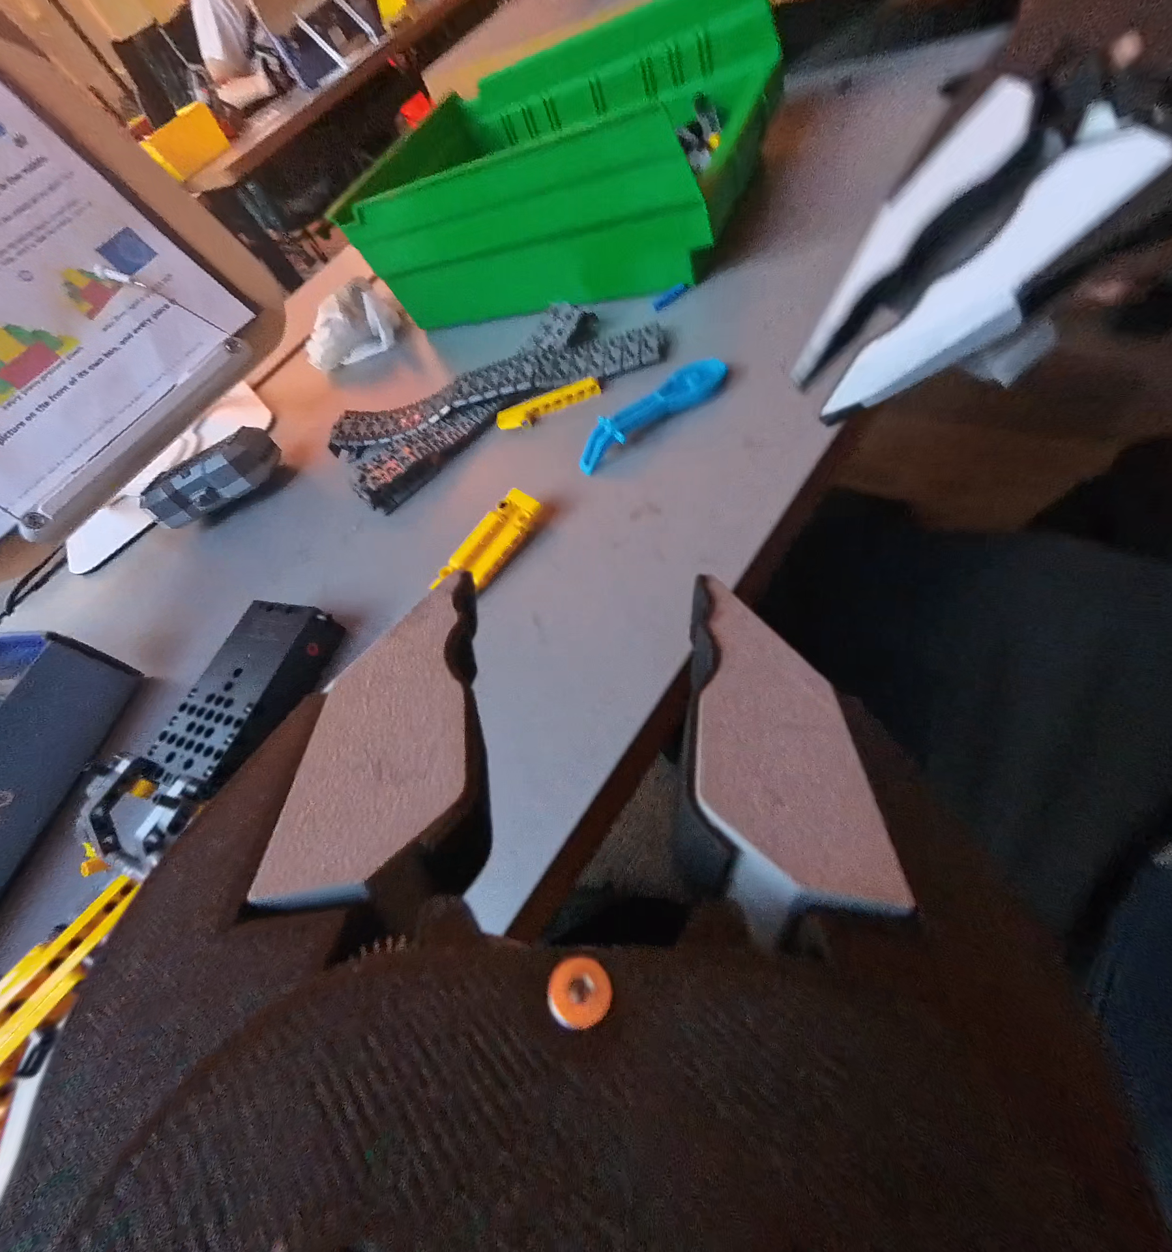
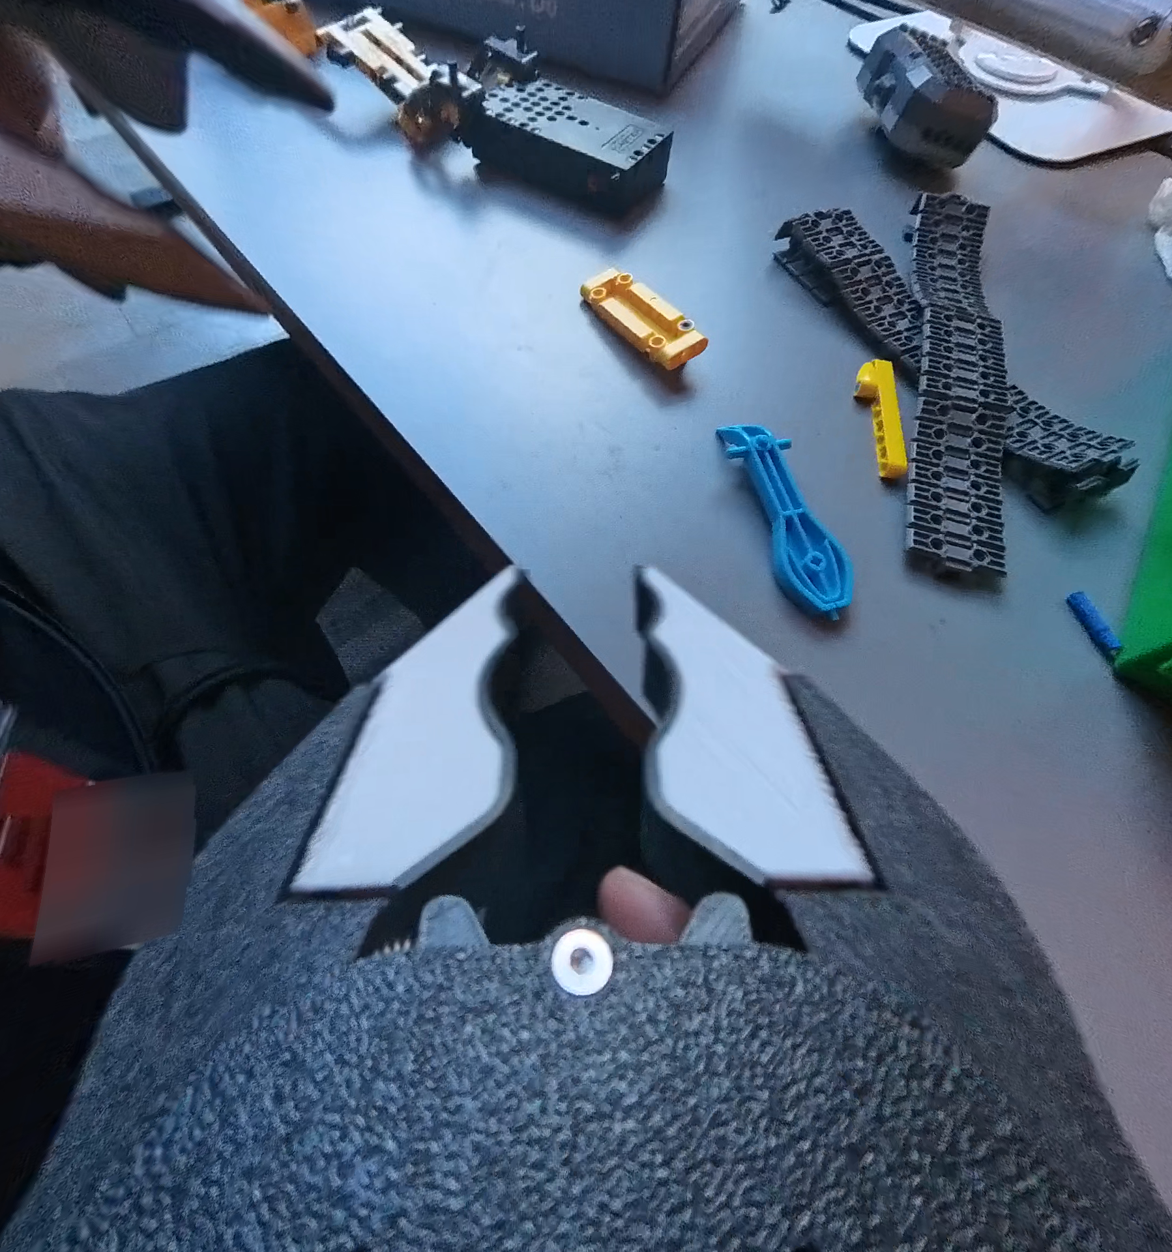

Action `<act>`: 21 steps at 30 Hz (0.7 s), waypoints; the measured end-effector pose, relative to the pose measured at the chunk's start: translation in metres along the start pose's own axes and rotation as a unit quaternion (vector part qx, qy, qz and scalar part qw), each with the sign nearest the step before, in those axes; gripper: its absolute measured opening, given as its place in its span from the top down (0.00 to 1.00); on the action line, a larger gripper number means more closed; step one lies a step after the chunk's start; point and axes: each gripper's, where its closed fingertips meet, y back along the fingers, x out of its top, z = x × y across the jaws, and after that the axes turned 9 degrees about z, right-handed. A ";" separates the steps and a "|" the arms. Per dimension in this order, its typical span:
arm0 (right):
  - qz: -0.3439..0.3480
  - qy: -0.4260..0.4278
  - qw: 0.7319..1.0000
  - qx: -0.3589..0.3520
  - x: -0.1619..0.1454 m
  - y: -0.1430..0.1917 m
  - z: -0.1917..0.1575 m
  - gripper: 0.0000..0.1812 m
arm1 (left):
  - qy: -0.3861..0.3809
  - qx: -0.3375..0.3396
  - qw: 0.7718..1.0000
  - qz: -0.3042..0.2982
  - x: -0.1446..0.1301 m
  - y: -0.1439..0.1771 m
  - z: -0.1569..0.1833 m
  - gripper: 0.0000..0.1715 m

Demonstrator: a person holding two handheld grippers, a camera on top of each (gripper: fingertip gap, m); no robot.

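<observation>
My left gripper [image 1: 583, 582] is open and empty above the table's near edge, nearest a yellow flat brick piece [image 1: 495, 535]. My right gripper [image 2: 578, 576] is open and empty over the same edge; it also shows at the upper right of the left wrist view [image 1: 817, 396]. On the grey table [image 2: 434, 271] lie the yellow flat piece [image 2: 643, 318], a blue plastic tool [image 2: 790, 522], a yellow beam [image 2: 882, 420] and dark grey track strips [image 2: 949, 406]. The blue tool [image 1: 658, 406], the beam [image 1: 549, 403] and the tracks [image 1: 495, 400] also show in the left wrist view.
A green bin [image 1: 556, 190] stands at the back. A black perforated block [image 1: 245, 704] joined to a yellow-and-black brick assembly [image 1: 21, 982] lies at the left. A grey brick model [image 1: 211, 474], crumpled white paper [image 1: 353, 325], an illustrated sheet [image 1: 62, 305] and a dark box [image 1: 21, 765] stand around. About 12 centimetres separates my left fingertips from the yellow flat piece [image 2: 643, 318]. It turns up in the left wrist view [image 1: 497, 538] as well. My right gripper's tips are some 15 centimetres from the beam [image 1: 549, 403]. Seen from the right wrist view [image 2: 877, 411] as well.
</observation>
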 end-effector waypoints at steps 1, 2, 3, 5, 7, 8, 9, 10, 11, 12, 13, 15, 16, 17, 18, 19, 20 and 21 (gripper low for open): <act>0.001 0.008 1.000 0.001 0.000 0.000 0.000 0.97 | 0.011 0.009 1.000 0.011 0.003 -0.002 -0.008 0.63; 0.005 0.012 1.000 -0.004 0.002 0.001 0.003 1.00 | 0.012 0.018 1.000 0.019 0.004 -0.003 -0.016 0.63; 0.012 0.014 1.000 -0.014 0.004 0.002 0.009 1.00 | 0.009 0.020 1.000 0.022 0.002 -0.003 -0.023 0.65; 0.029 0.003 0.999 -0.033 0.010 0.006 0.026 0.99 | 0.013 0.013 1.000 0.016 -0.009 -0.006 -0.033 0.70; 0.032 -0.027 0.998 -0.035 0.013 0.005 0.047 0.88 | 0.040 0.016 0.999 -0.001 -0.025 -0.012 -0.050 0.69; 0.021 -0.044 0.998 -0.031 0.012 0.000 0.058 0.88 | 0.057 0.015 0.998 -0.016 -0.035 -0.016 -0.060 0.68; 0.006 -0.055 0.998 -0.027 0.011 -0.006 0.068 0.86 | 0.073 0.011 0.997 -0.031 -0.044 -0.021 -0.068 0.67; -0.008 -0.059 0.998 -0.020 0.011 -0.015 0.076 0.82 | 0.085 0.001 0.995 -0.045 -0.053 -0.027 -0.074 0.66; -0.019 -0.054 0.998 -0.008 0.013 -0.025 0.081 0.80 | 0.093 -0.010 0.994 -0.055 -0.059 -0.033 -0.080 0.66; -0.030 -0.044 0.999 0.005 0.016 -0.036 0.084 0.80 | 0.097 -0.022 0.993 -0.061 -0.061 -0.039 -0.084 0.68; -0.041 -0.030 0.999 0.019 0.018 -0.047 0.085 0.79 | 0.096 -0.040 0.993 -0.062 -0.062 -0.047 -0.085 0.68; -0.059 -0.007 0.997 0.053 0.024 -0.067 0.080 0.76 | 0.084 -0.077 0.991 -0.076 -0.063 -0.061 -0.085 0.69; -0.071 0.004 0.995 0.073 0.025 -0.075 0.076 0.75 | 0.073 -0.093 0.990 -0.082 -0.063 -0.068 -0.085 0.69; -0.080 0.015 0.993 0.088 0.026 -0.080 0.073 0.74 | 0.062 -0.107 0.989 -0.086 -0.062 -0.075 -0.084 0.69; -0.084 0.023 0.991 0.098 0.028 -0.084 0.070 0.74 | 0.053 -0.122 0.987 -0.094 -0.062 -0.081 -0.083 0.69; -0.084 0.023 0.990 0.108 0.030 -0.088 0.067 0.74 | 0.047 -0.142 0.983 -0.103 -0.063 -0.086 -0.079 0.69; -0.082 0.017 0.989 0.120 0.032 -0.091 0.062 0.74 | 0.044 -0.162 0.980 -0.108 -0.063 -0.091 -0.074 0.69; -0.080 0.010 0.988 0.131 0.033 -0.095 0.056 0.74 | 0.042 -0.174 0.978 -0.110 -0.063 -0.096 -0.070 0.69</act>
